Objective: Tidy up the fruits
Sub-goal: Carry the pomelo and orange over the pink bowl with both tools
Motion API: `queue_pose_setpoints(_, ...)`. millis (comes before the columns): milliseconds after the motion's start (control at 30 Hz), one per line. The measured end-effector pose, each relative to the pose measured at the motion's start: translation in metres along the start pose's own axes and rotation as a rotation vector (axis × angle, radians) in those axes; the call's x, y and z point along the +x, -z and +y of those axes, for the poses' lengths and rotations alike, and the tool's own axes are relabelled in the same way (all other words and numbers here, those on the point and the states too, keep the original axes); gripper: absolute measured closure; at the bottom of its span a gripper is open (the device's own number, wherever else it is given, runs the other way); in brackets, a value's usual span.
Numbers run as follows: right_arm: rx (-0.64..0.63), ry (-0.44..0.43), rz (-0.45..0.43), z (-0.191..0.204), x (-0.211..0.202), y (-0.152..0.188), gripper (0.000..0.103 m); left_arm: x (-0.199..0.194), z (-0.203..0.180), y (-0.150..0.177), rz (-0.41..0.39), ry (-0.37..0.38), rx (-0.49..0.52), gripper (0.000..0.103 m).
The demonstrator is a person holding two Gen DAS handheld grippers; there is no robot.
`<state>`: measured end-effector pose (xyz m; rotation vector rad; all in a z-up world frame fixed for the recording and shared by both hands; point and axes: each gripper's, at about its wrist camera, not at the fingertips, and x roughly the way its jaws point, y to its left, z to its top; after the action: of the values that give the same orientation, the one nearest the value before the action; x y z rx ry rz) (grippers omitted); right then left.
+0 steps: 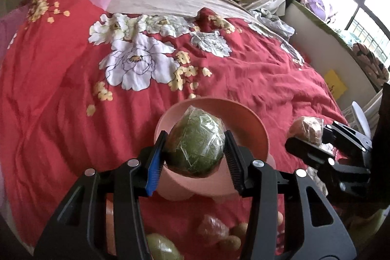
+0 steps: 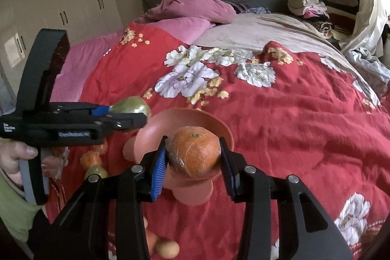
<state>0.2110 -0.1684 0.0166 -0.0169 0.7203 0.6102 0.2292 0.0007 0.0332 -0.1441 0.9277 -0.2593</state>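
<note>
My left gripper (image 1: 195,150) is shut on a green fruit wrapped in clear film (image 1: 196,141) and holds it above a pink bowl (image 1: 253,121) on the red bedspread. My right gripper (image 2: 193,156) is shut on an orange wrapped in film (image 2: 195,152), just over the same pink bowl (image 2: 214,123). The left gripper (image 2: 136,115) with the green fruit (image 2: 131,106) shows at the left of the right wrist view. The right gripper (image 1: 314,135) with its orange (image 1: 308,129) shows at the right of the left wrist view.
Loose fruits lie on the bedspread near me: an orange one (image 1: 213,227), small tan ones (image 1: 231,241), a pale green one (image 1: 162,246), and more in the right wrist view (image 2: 93,161). The red floral bedspread (image 1: 73,89) stretches ahead. Pink pillows (image 2: 195,6) lie at the headboard.
</note>
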Motion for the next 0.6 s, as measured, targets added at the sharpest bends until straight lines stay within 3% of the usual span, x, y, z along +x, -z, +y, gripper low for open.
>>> queue_pose_setpoints(267,-0.047,-0.008,0.062,0.004,0.028,0.003,0.065,0.027,-0.002,-0.019,0.071,0.019,0.002,0.065)
queue_pose_setpoints(600,-0.068,-0.047,0.108,0.009,0.048,0.013,0.065,0.047,-0.001,-0.019,0.124,0.027,-0.008,0.065)
